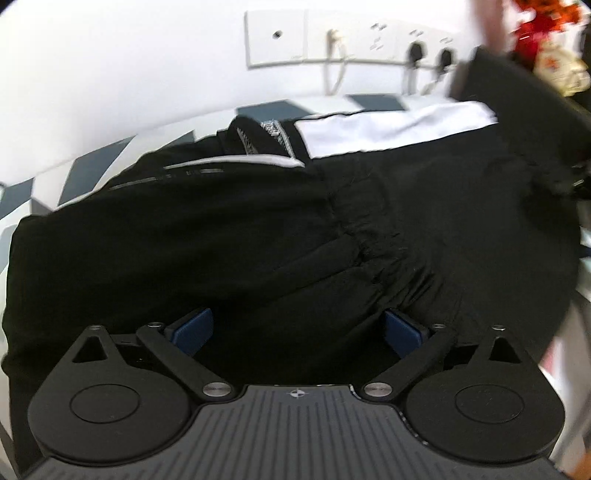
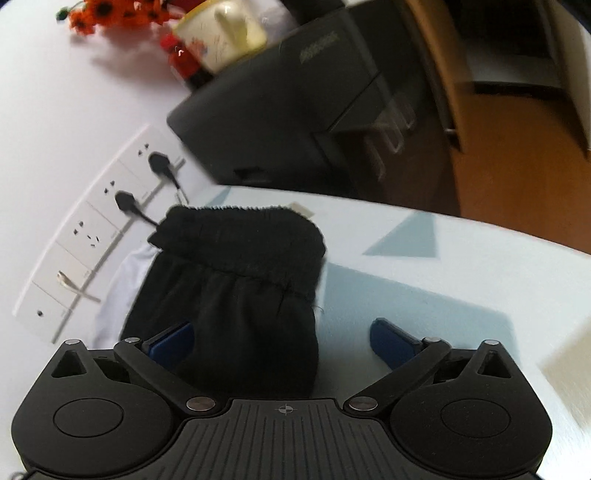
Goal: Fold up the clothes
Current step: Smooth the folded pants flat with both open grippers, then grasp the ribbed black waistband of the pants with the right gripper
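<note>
- Jaws of left gripper (image 1: 297, 330) and right gripper (image 2: 282, 341) both spread, holding nothing.
- Risk: black garment (image 1: 258, 236) is bunched at its elastic band; closing there could pinch several layers and skew the fold.

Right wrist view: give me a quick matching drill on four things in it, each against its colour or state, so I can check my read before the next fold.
Things:
1. black garment
2. right gripper
3. flowers
4. wall socket panel

States:
A. orange, at the top left
B. white, with two black plugs in it
C. lying on the patterned table cover, elastic waistband bunched at the far end
D. jaws wide apart, blue pads showing, nothing held

Pairs: 1-C, 2-D, 3-A, 4-B
</note>
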A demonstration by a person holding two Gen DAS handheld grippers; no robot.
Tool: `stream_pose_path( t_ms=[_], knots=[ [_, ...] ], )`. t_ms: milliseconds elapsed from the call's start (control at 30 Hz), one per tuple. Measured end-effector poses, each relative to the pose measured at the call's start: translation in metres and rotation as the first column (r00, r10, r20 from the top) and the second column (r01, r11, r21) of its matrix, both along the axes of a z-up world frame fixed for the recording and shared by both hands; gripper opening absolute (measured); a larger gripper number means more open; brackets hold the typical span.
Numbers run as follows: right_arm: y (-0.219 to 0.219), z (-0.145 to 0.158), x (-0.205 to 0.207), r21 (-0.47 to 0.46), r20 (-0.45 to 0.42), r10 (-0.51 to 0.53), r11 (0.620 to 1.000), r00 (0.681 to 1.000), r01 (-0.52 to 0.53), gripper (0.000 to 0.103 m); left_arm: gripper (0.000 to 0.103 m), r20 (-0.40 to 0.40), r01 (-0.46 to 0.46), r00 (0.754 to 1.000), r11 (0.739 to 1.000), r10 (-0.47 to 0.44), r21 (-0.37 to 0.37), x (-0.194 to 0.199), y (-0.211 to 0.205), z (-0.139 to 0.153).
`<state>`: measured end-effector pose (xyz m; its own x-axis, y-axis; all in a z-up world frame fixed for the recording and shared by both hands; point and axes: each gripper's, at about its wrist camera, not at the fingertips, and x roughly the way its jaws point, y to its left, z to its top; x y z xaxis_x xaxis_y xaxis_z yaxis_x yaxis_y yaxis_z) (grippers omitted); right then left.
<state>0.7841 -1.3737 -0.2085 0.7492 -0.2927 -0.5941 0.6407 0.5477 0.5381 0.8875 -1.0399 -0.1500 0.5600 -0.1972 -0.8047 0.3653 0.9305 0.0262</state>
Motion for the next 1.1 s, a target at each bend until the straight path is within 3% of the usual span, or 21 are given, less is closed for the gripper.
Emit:
stream_pose_path(
  t_ms=[67,100,133,233,300,467,600,800,867,900,933,1100],
  knots=[
    [-0.006,-0.004,0.016,-0.041,-0.011,0.048,0.998,0.999,-0.049,0.100,0.103,0.015,-0.053,0.998,0.998,0.053,0.018,0.003,-0.009,-0.003],
    [-0.007,-0.003,0.021,-0.058,-0.009,0.052,0.997,0.999,-0.052,0.086,0.103,0.011,-0.072,0.997,0.997,0.072,0.015,0.006,-0.010,-0.004],
    [-0.008,-0.004,0.026,-0.068,-0.005,0.050,0.996,0.999,-0.050,0.064,0.103,0.001,-0.089,0.996,0.996,0.089,0.010,0.008,-0.010,-0.004],
    [-0.010,-0.008,0.031,-0.028,0.027,0.047,0.999,0.999,-0.046,0.033,0.103,-0.037,-0.136,0.990,0.991,0.136,-0.004,0.014,-0.010,-0.006],
    [-0.017,-0.009,0.027,0.011,0.070,0.039,0.999,0.997,-0.040,0.025,0.103,-0.052,-0.153,0.987,0.988,0.152,-0.010,0.015,-0.011,-0.008],
    [-0.030,-0.013,0.019,0.059,0.099,0.041,0.997,0.994,-0.047,0.023,0.103,-0.036,-0.149,0.988,0.989,0.149,0.010,0.013,-0.024,-0.008],
    [-0.042,-0.015,0.012,0.097,0.123,0.041,0.994,0.991,-0.054,0.043,0.103,-0.030,-0.167,0.986,0.986,0.167,0.001,0.010,-0.022,-0.009],
    [-0.056,-0.020,0.005,0.147,0.162,0.041,0.987,0.986,-0.065,0.046,0.103,-0.013,-0.194,0.981,0.981,0.195,0.012,0.004,-0.027,-0.009],
    [-0.059,-0.022,0.012,0.180,0.159,0.034,0.982,0.987,-0.063,0.040,0.103,-0.023,-0.205,0.978,0.979,0.205,0.021,0.003,-0.029,-0.008],
    [-0.060,-0.023,0.015,0.202,0.155,0.030,0.978,0.988,-0.061,0.028,0.103,-0.032,-0.203,0.978,0.979,0.204,0.027,0.005,-0.029,-0.006],
    [-0.059,-0.020,0.014,0.197,0.152,0.026,0.979,0.988,-0.056,0.025,0.103,-0.043,-0.200,0.979,0.979,0.201,0.032,0.006,-0.028,-0.005],
    [-0.037,0.007,-0.004,0.054,0.147,0.024,0.998,0.989,-0.032,0.023,0.103,-0.069,-0.193,0.978,0.981,0.194,0.025,0.008,-0.021,-0.003]
  ],
)
